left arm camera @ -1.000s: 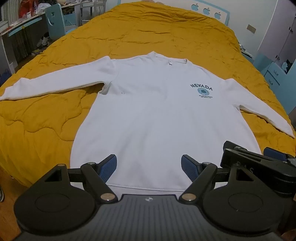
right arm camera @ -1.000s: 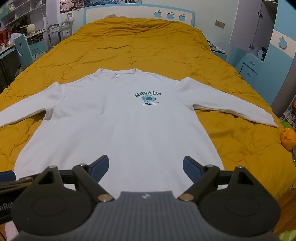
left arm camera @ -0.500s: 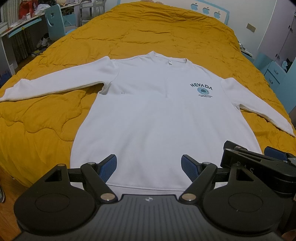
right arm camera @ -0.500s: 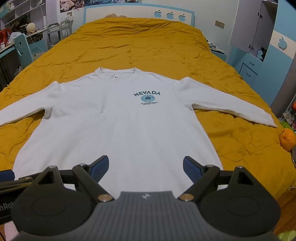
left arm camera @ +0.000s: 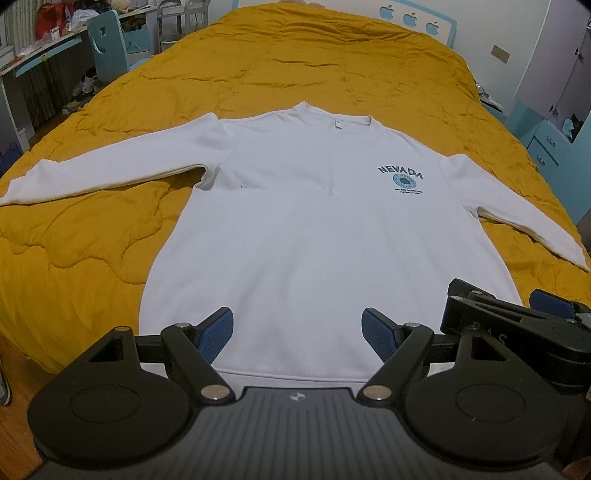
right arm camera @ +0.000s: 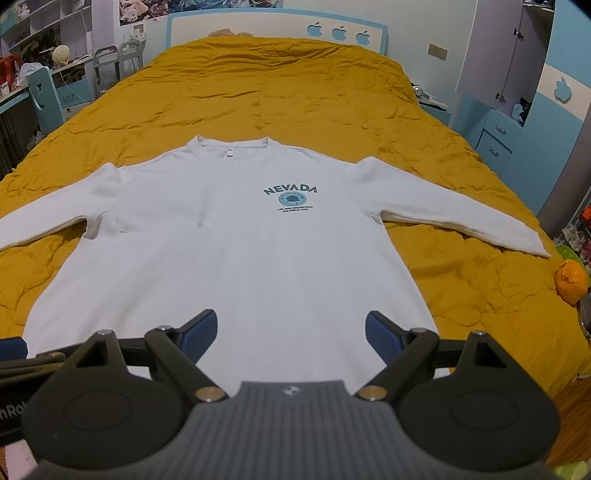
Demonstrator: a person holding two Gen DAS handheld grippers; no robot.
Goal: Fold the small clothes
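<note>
A white long-sleeved sweatshirt (left arm camera: 325,236) lies flat and face up on a mustard-yellow quilt (left arm camera: 314,62), unfolded, its body smooth with only faint creases. The round neck points toward the headboard (right arm camera: 258,26) and the ribbed hem lies nearest the cameras, close to the foot of the bed. Both sleeves spread outward and slightly toward the hem, their cuffs resting on the quilt. A small white tag shows inside the neck; its text is too small to read. A tiny dark speck sits on the chest near one armpit.

On the chest, dark arched capitals read "NEVADA" (right arm camera: 290,190) above a round teal emblem, with two lines of small print beneath that cannot be made out. The headboard bears three pale blue apple shapes.

The left gripper (left arm camera: 297,328) hangs over the hem with its jaws wide and nothing between the blue pads. The right gripper (right arm camera: 291,328) is just beside it, also over the hem, jaws wide and empty; part of its side shows at the right edge of the left view, with unreadable raised letters.
</note>
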